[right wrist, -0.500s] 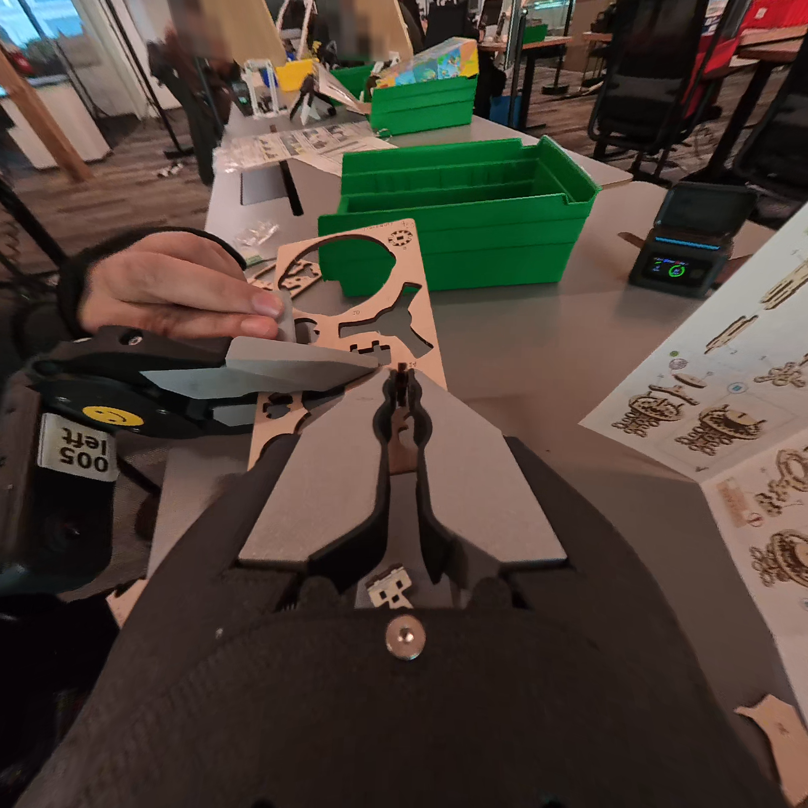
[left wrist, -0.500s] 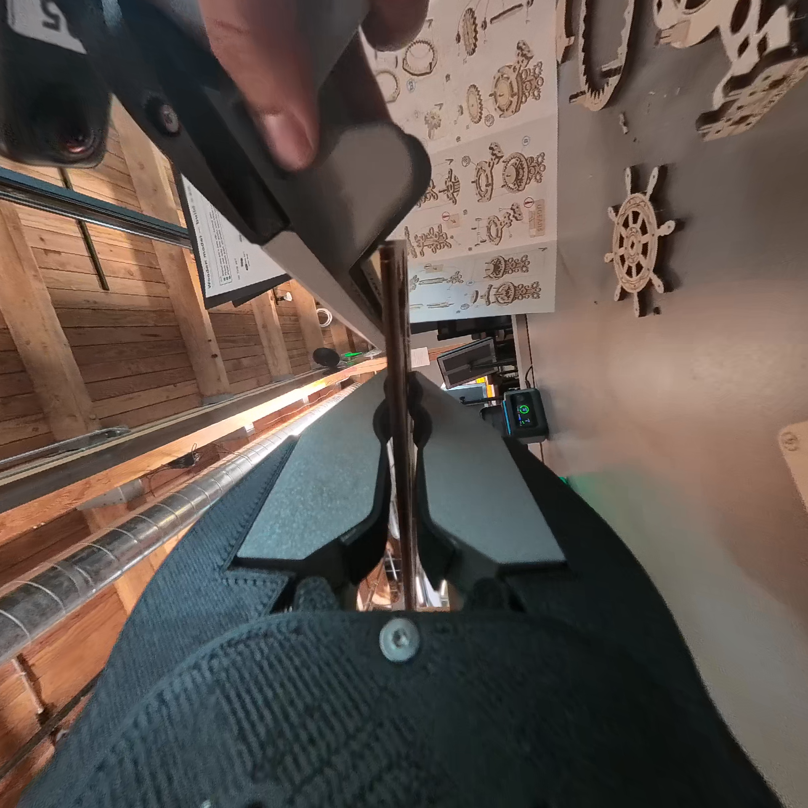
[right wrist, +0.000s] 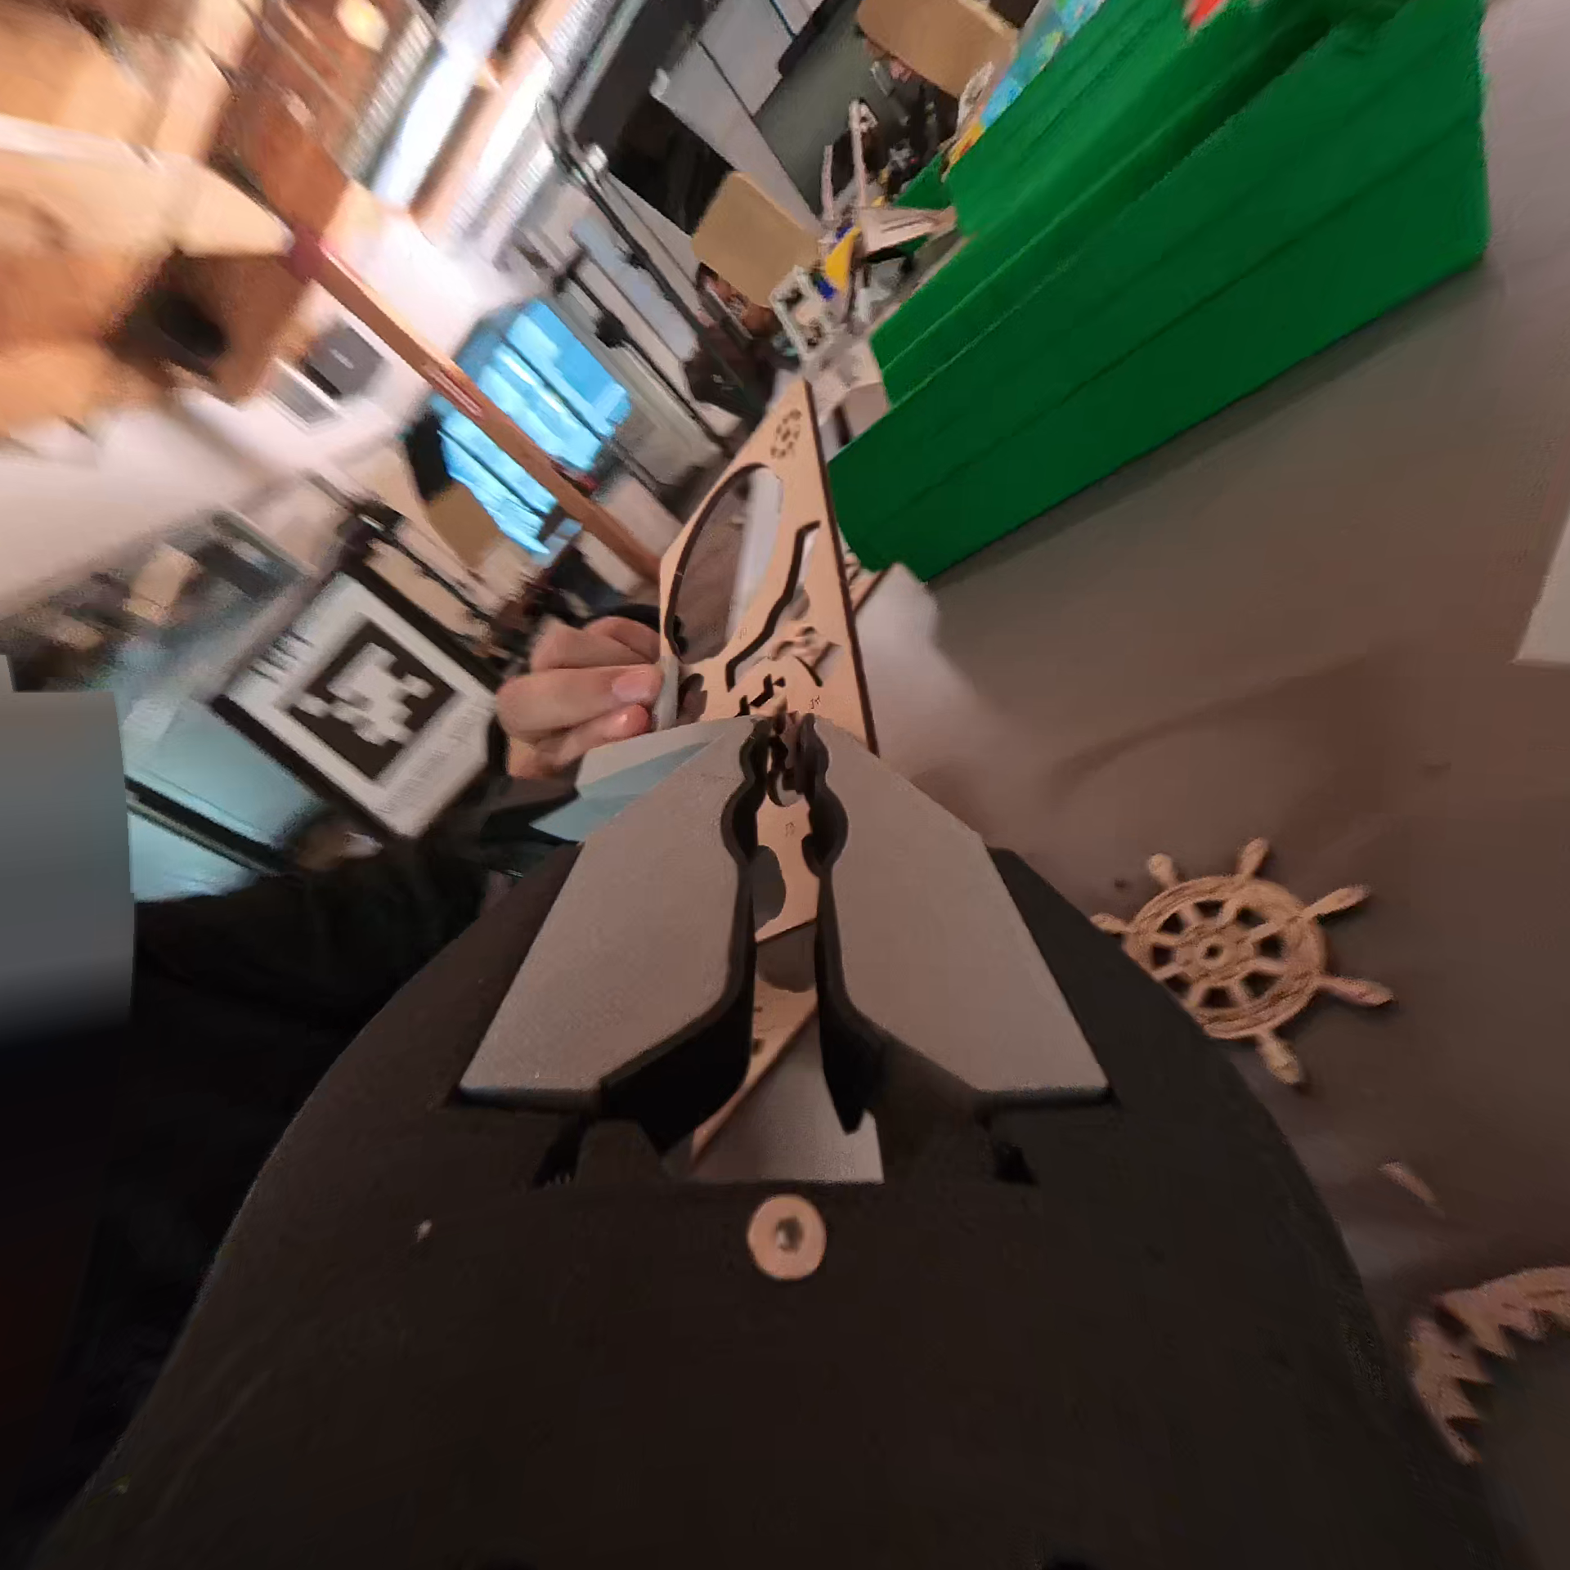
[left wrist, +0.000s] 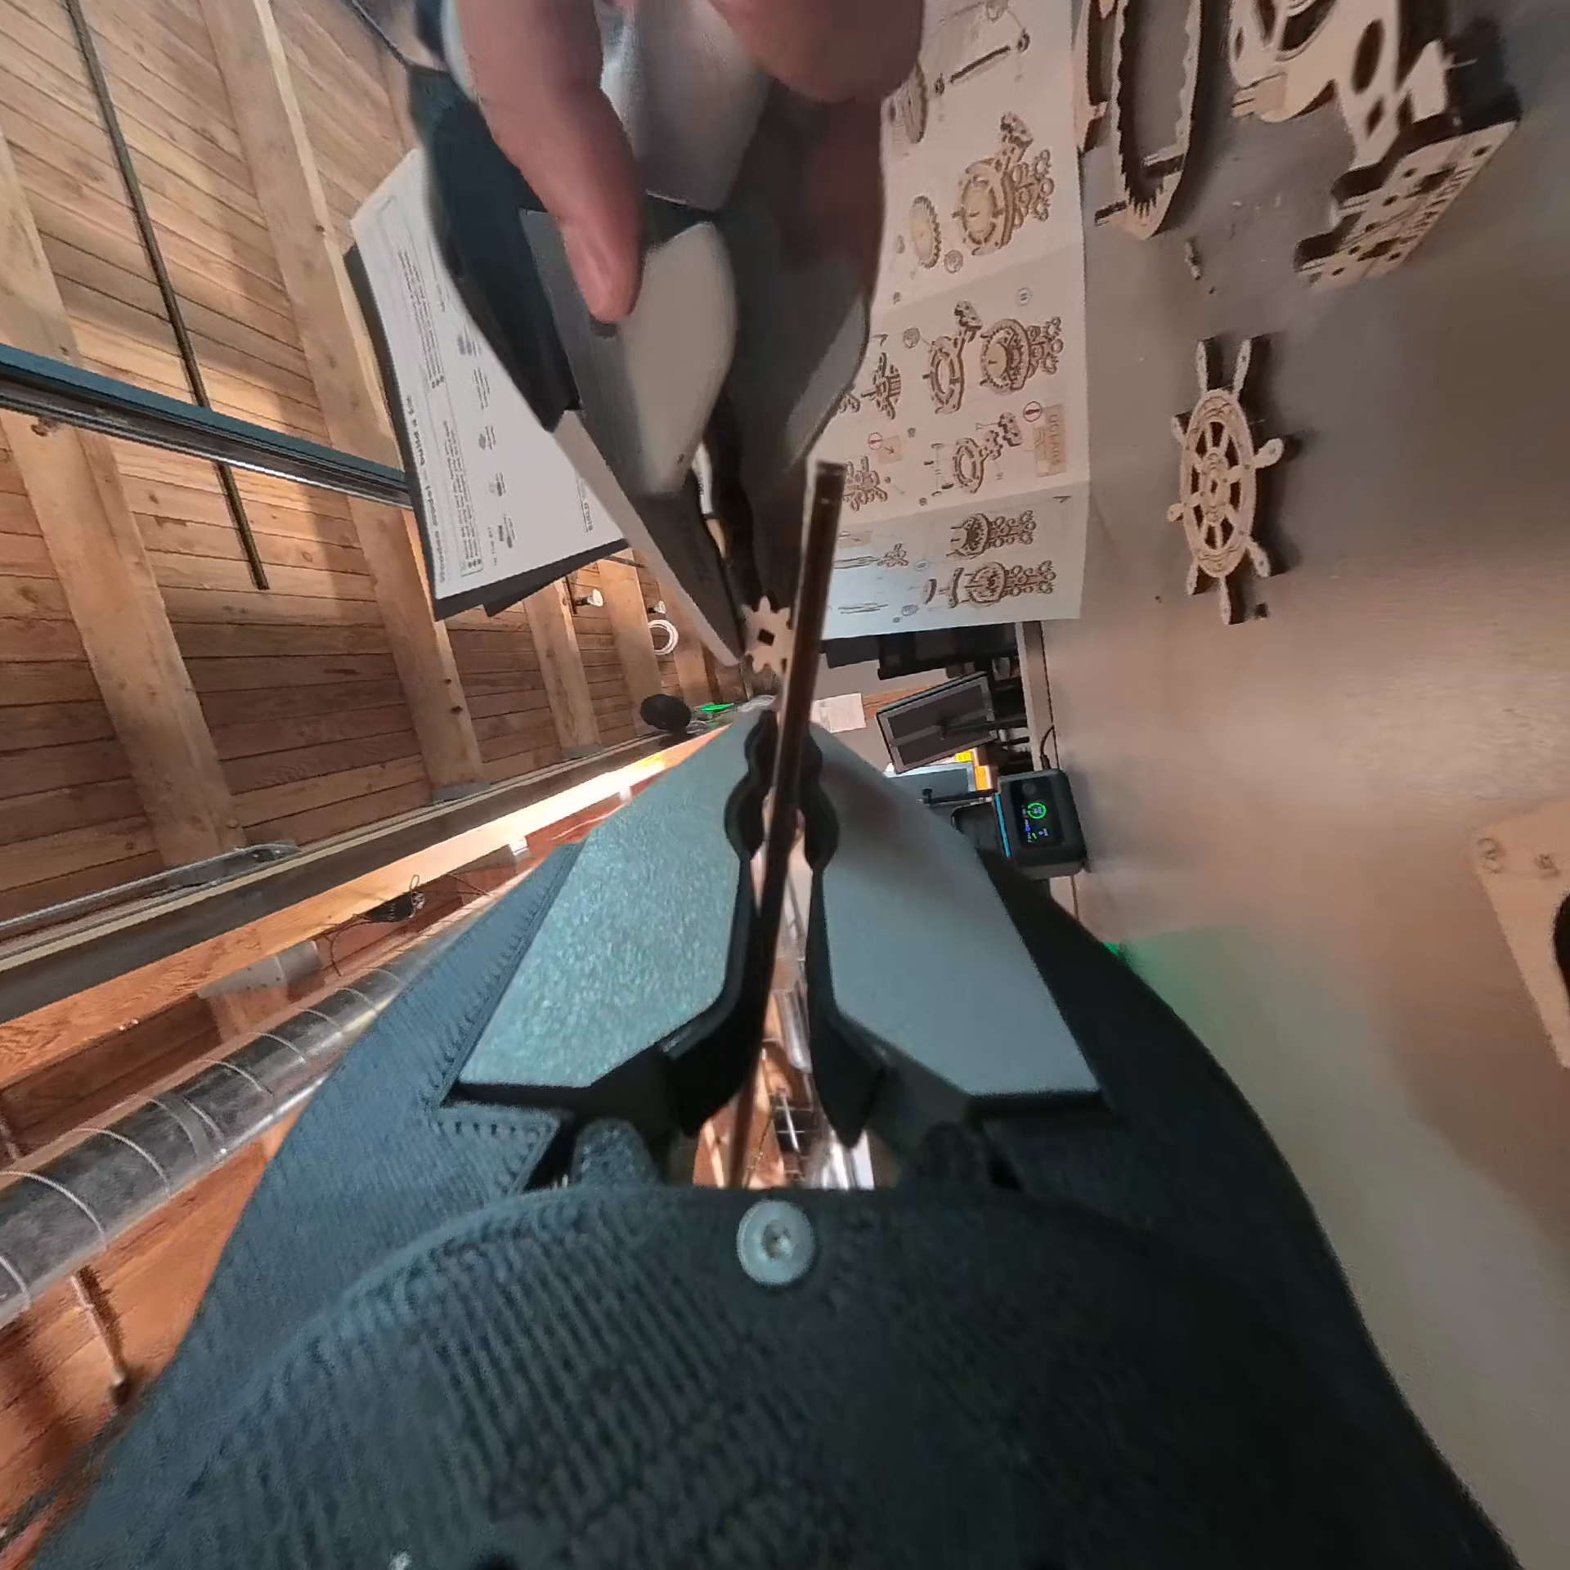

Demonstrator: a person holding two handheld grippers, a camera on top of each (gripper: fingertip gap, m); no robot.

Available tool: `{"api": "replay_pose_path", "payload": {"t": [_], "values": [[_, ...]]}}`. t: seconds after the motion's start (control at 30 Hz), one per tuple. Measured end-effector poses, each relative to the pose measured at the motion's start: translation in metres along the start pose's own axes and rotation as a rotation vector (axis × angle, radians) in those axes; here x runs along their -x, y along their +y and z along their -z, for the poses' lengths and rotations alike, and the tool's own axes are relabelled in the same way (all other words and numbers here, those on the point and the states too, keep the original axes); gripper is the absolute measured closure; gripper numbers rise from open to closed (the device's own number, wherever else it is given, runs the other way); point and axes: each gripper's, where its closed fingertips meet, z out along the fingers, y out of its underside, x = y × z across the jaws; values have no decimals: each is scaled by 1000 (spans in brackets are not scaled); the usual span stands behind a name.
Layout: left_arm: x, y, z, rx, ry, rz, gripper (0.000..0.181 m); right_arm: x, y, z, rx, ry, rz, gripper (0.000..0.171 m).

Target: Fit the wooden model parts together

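Between the closed fingers of the left gripper (left wrist: 777, 748), clamped edge-on: a thin wooden sheet (left wrist: 794, 697), pale ply with cut-out shapes, held up off the grey table (right wrist: 1189, 646). At the right gripper (right wrist: 786, 731), tips pinched shut on a small gear-shaped piece (left wrist: 767, 633) just beside the sheet (touching or not, cannot tell). Farther out on the table: a ship's wheel part (right wrist: 1232, 951), a toothed ring (left wrist: 1147, 127), an unfolded instruction sheet (left wrist: 977, 357), green bins (right wrist: 1189, 297). Behind the sheet, partly hidden, a hand (right wrist: 578, 697).
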Motion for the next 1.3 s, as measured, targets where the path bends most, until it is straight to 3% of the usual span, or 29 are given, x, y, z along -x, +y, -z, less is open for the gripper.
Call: {"api": "replay_pose_path", "payload": {"t": [0.17, 0.4, 0.5, 0.67, 0.77, 0.9, 1.07, 1.17, 1.3], "values": [[9, 4, -3, 7, 32, 103, 181, 7, -9, -1, 56, 424, 702, 170], [11, 1, -1, 11, 42, 99, 181, 10, -4, -2, 207, 754, 1331, 171], [8, 2, 1, 14, 46, 84, 181, 9, -2, -4, 238, 813, 1472, 171], [10, 4, 5, 16, 42, 89, 181, 18, -5, -3, 127, 623, 1188, 171], [9, 9, 4, 29, 53, 102, 181, 28, -9, 3, 60, 497, 1071, 162], [6, 8, 4, 25, 57, 96, 181, 26, -5, 0, 82, 501, 1075, 158], [3, 3, 5, 18, 59, 82, 181, 13, -3, -6, 125, 572, 1074, 171], [2, 0, 7, 6, 46, 66, 181, -10, -13, 7, 109, 652, 903, 171], [5, 3, 7, 19, 43, 83, 181, -7, -18, 15, 32, 505, 695, 171]]}}
